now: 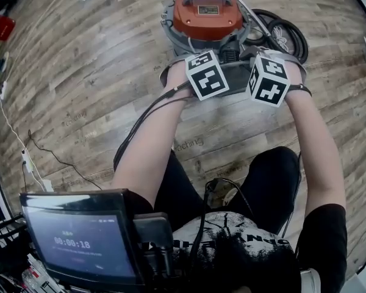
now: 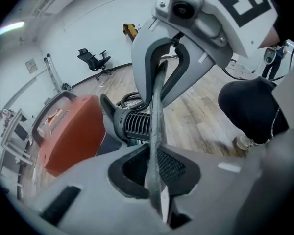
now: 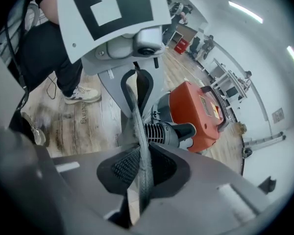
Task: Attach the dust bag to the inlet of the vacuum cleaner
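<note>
Pinching the dust bag [image 2: 156,131] rim, left claw [image 2: 154,173] and right claw [image 3: 142,173], its long axis crosswise before the inlet [image 3: 164,131].

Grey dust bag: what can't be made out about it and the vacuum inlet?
Head view: grey dust bag mostly hidden behind the marker cubes.
Gripper views: left gripper and right gripper clamp it edge-on; its opening unseen.
Whether it meets the orange vacuum cleaner's black ribbed inlet: cannot tell.
</note>
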Motion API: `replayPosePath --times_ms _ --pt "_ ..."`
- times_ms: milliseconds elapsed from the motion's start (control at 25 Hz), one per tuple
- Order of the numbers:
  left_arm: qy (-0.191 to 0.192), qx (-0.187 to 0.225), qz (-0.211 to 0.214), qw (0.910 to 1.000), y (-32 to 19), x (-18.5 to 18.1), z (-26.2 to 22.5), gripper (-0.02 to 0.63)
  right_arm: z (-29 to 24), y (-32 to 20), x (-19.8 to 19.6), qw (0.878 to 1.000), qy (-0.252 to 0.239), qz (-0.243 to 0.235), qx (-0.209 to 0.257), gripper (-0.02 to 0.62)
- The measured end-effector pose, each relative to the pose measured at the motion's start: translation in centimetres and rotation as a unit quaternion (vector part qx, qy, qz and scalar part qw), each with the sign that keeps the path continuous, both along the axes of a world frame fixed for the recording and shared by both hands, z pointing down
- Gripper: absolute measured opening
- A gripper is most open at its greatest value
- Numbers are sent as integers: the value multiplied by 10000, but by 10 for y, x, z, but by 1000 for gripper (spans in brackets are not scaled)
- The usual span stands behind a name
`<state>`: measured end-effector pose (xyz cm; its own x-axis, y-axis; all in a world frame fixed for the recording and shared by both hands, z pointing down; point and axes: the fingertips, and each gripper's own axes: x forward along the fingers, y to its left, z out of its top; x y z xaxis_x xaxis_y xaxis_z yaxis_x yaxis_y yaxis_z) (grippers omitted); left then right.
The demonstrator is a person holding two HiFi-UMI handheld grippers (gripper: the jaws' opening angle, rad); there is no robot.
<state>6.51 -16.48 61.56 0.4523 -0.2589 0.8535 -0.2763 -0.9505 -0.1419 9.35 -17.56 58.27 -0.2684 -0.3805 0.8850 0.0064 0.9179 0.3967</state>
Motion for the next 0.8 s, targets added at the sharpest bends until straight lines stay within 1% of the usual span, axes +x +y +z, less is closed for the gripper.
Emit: replayPosePath --times_ms 80,240,320,480,680,800 --pt "112 -30 37 9999 1 3 -7 28 3 -3 7 9993 -264 230 -127 44" --pt "566 17 134 9983 4 15 -28 29 15 -6 20 9962 -564 619 -250 49" --pt "592 85 172 9981 4 16 -31 28 16 -6 21 9955 -627 676 -239 52" --pt "582 58 166 9981 5 10 -28 29 8 0 17 9966 -624 529 -51 48" --pt "298 32 178 9994 4 2 -9 29 -4 6 2 9995 -181 109 239 43" --pt "178 4 152 9997 1 1 -4 31 -9 9 -3 9996 -20 -69 291 41"
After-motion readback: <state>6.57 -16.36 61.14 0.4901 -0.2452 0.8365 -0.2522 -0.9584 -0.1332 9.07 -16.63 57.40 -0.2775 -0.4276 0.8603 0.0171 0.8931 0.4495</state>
